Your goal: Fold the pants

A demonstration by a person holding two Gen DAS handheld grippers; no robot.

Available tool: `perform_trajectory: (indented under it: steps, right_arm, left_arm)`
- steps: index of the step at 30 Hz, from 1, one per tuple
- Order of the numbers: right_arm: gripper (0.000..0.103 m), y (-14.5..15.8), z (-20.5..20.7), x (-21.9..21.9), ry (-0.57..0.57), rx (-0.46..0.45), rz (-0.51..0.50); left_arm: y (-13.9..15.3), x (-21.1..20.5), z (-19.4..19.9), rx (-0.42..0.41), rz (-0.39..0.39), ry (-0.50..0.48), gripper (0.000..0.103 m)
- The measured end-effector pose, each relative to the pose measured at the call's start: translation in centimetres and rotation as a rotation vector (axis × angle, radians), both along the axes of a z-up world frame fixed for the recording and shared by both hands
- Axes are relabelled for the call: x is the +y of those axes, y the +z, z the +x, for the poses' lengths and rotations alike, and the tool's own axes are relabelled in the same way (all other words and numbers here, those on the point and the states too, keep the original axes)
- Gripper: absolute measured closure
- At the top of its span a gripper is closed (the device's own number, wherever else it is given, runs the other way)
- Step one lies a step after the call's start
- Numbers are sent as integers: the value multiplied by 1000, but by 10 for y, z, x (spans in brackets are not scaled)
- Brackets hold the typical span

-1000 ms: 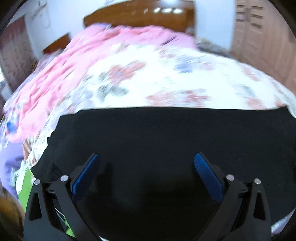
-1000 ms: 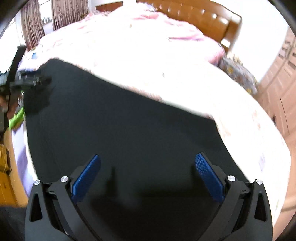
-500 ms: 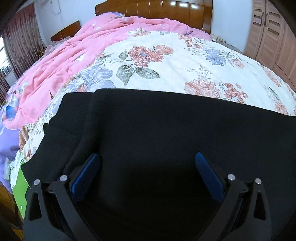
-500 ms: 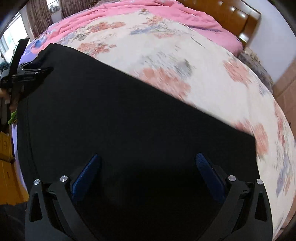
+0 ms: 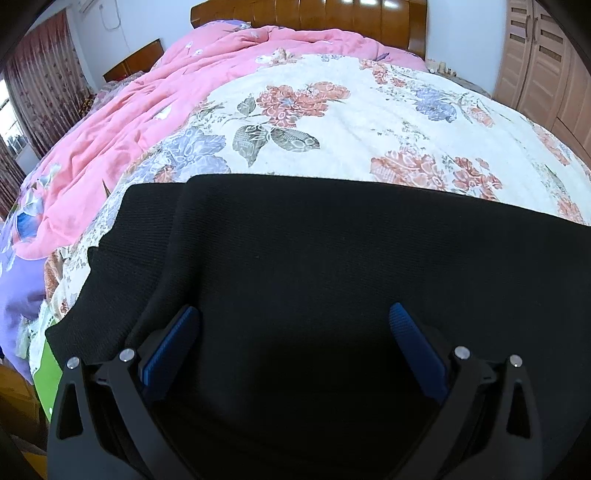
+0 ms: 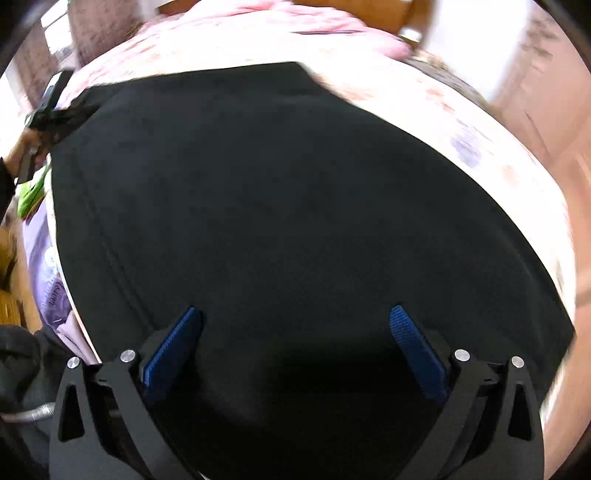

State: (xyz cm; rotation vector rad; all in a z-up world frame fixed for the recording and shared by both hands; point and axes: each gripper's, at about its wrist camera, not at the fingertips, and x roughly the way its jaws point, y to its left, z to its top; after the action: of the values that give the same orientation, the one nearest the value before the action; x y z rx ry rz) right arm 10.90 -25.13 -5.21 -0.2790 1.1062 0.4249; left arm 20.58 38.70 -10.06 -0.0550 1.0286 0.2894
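Left wrist view: your left tool hangs over the pants with its two blue pads spread wide apart and nothing between them. The pants are black and lie flat on the bed, over a floral quilt. Their far edge runs straight across the view. At the left, one layer lies over another, and the lower layer sticks out past it in a stepped edge. A pink blanket lies bunched on the left half of the bed, touching the quilt. A wooden headboard stands at the far end, a wardrobe at the right and dark red curtains at the left.

Right wrist view: your right tool also hovers over the pants, pads wide apart and gripping nothing. This picture is blurred. The black cloth fills most of it, with a long seam running near its left edge. Your left tool shows at the far left, at the pants' corner; whether it touches the cloth there you cannot tell. The quilt shows pale past the right edge of the pants.
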Motion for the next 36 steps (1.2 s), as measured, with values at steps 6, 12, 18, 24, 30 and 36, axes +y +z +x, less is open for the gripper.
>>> perform_trajectory:
  steps: [6, 12, 18, 24, 30, 36]
  right_arm:
    - [5, 17, -19, -20, -105, -67, 11]
    - [5, 63, -5, 65, 8, -224, 151]
    - [5, 53, 25, 262, 341, -204, 145]
    - [5, 34, 23, 433, 556, -114, 197]
    - [5, 21, 12, 493, 605, -110, 198]
    - [5, 12, -1, 559, 634, -156, 200]
  left_arm:
    - [18, 0, -12, -26, -34, 32, 2]
    - [74, 42, -97, -246, -189, 102, 2]
    - [56, 117, -153, -213, -267, 258, 2]
    - [24, 129, -144, -249, -472, 222, 2]
    - [9, 131, -103, -265, -536, 196, 19]
    - [16, 139, -80, -225, -508, 174, 51]
